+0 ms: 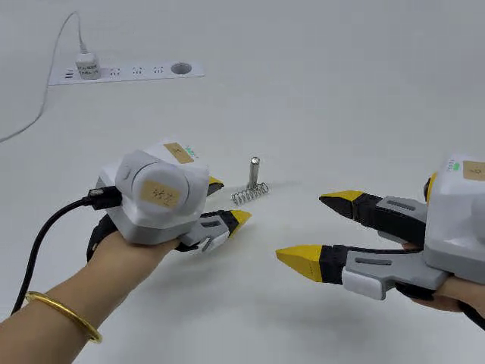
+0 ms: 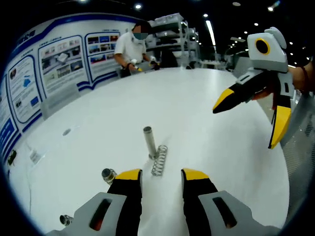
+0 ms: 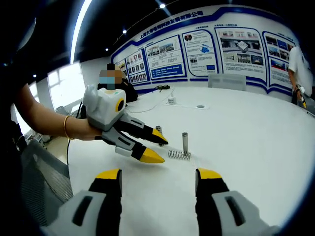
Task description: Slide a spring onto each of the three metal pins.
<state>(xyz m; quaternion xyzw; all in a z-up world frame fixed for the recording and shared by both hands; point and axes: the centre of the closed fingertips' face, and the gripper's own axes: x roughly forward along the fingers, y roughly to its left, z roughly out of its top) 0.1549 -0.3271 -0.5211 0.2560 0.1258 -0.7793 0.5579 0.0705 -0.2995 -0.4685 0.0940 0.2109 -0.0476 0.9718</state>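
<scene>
The spring (image 1: 250, 194) lies far from the worktop (image 1: 318, 91) edges, against the foot of an upright pin (image 1: 255, 173). The left hand-held gripper (image 1: 229, 199), spread, sits just beside it, probably to pick it. The right hand-held gripper (image 1: 305, 226), also spread, hovers apart.

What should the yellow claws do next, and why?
Probably the left gripper should ease forward and close on the spring. The spring lies flat beside the upright pin, not on it, and the open jaws point straight at it.

White worktable (image 1: 341, 91), blue-trimmed poster wall (image 3: 197, 49), bright ceiling spotlights (image 2: 138, 6)
</scene>
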